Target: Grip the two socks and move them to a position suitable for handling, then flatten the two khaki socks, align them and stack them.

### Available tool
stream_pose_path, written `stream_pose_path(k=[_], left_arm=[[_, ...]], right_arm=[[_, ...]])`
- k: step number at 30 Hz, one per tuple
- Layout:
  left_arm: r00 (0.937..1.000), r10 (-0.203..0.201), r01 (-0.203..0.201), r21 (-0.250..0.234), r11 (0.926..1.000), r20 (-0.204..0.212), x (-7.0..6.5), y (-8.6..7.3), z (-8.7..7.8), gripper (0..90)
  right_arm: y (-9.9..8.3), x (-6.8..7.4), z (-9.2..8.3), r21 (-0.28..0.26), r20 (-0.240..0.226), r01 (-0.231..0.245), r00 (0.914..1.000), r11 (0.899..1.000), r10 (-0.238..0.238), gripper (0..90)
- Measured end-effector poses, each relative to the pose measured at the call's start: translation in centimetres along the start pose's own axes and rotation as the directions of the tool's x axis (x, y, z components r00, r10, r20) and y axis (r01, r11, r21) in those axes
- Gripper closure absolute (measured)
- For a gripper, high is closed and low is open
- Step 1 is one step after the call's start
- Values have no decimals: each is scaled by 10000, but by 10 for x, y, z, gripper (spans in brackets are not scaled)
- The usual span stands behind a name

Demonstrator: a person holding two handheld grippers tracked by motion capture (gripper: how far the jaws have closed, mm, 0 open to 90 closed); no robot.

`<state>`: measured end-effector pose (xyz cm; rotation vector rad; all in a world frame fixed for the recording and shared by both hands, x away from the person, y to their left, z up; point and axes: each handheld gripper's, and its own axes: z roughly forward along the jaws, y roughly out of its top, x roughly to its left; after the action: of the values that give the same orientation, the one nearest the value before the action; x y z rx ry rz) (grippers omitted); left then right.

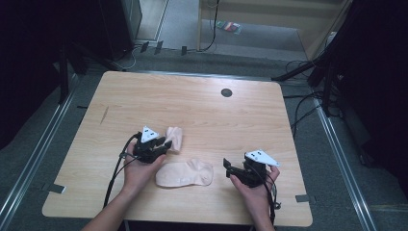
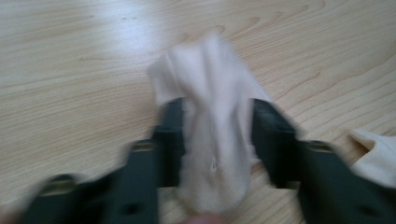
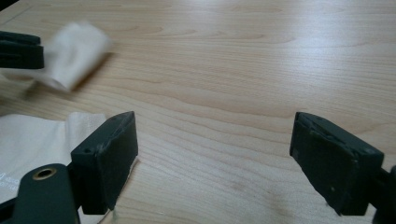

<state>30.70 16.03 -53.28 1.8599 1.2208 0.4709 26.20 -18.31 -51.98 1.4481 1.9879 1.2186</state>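
A small folded pale-pink sock (image 1: 174,138) lies on the wooden table (image 1: 202,110) left of centre. My left gripper (image 1: 163,143) is right at it. In the left gripper view the sock (image 2: 215,116) sits between the spread jaws of that gripper (image 2: 219,140), which look parted around the cloth instead of pinching it; the picture is blurred. A second pale sock (image 1: 185,173) lies flat nearer the front edge, and its edge (image 2: 378,154) shows at the right. My right gripper (image 1: 230,168) rests to the right of the flat sock (image 3: 32,140), with its jaws (image 3: 215,154) wide apart over bare wood.
A dark round grommet (image 1: 226,92) sits near the table's far edge. Cables trail from both grippers over the front edge. Floor rails, stands and cables surround the table.
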Motion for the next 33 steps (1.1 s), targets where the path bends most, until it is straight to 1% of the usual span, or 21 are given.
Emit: stream_pose_path(k=[1,2,3,4,5,7,9,11,13,14,15,17,19,20,22,23,25,27,28,30,33], left_arm=[[10000,0,0,0,10000,0,0,0,0,458],[9998,-161,164,-341,9993,83,4,-1,-7,414],[9979,-589,609,-740,9954,285,15,-3,-18,396],[9957,-864,890,-896,9920,323,20,-4,-23,384],[9900,-1331,1375,-1116,9842,460,31,-7,-31,387],[9841,-1707,1750,-989,9796,500,42,-10,-34,420],[9784,-1974,2021,-804,9761,621,48,-14,-33,457],[9787,-1953,1993,-633,9779,640,49,-14,-31,492],[9781,-2014,2025,-174,9791,518,48,-15,-20,516],[9819,-1859,1860,-8,9825,370,47,-14,-15,527],[9819,-1859,1860,-8,9825,370,47,-14,-15,540],[9865,-1619,1611,328,9864,228,44,-12,-6,556],[9884,-1510,1496,628,9867,173,41,-11,0,561],[9910,-1337,1335,759,9881,-20,38,-12,2,579],[9939,-990,1027,812,9914,-488,34,-11,4,634],[9944,-906,950,858,9918,-546,33,-11,4,662],[9953,-694,755,913,9930,-681,30,-11,5,771],[9974,-484,531,908,9945,-541,28,-12,6,877],[9983,-424,459,927,9946,-393,27,-12,6,896],[9987,-502,509,826,9953,-102,27,-12,5,900],[9960,-845,835,359,9959,290,26,-7,-2,900]], right_arm=[[0,0,0,0,0,0,10000,10000,0,155],[1,1,0,-31,63,-15,10000,10000,15,154],[2,2,0,-63,85,-10,10000,10000,11,154],[3,3,0,-119,85,14,10000,9999,-13,154],[5,5,0,-160,85,28,10000,9999,-27,154],[11,12,0,-256,-11,-35,10000,9997,35,155],[15,19,2,-333,-131,49,9999,9994,-53,155],[17,23,4,-314,-192,49,9998,9995,-55,156],[21,34,9,-267,-297,323,9990,9991,-331,158],[21,36,10,-258,-317,299,9990,9992,-307,159],[23,39,13,-264,-353,326,9988,9991,-335,160],[24,42,16,-265,-388,323,9987,9991,-333,163],[25,44,18,-243,-385,370,9985,9990,-379,164],[26,45,20,-217,-377,359,9986,9991,-367,164],[27,46,22,-207,-394,348,9986,9992,-356,165],[28,47,22,-198,-394,357,9986,9992,-364,165],[28,48,23,-225,-462,390,9981,9990,-401,169],[29,50,24,-213,-562,426,9975,9989,-437,186],[29,51,25,-245,-650,477,9967,9986,-492,190],[28,55,26,-217,-824,556,9950,9982,-572,220],[28,63,30,-202,-1211,760,9896,9969,-779,256]])
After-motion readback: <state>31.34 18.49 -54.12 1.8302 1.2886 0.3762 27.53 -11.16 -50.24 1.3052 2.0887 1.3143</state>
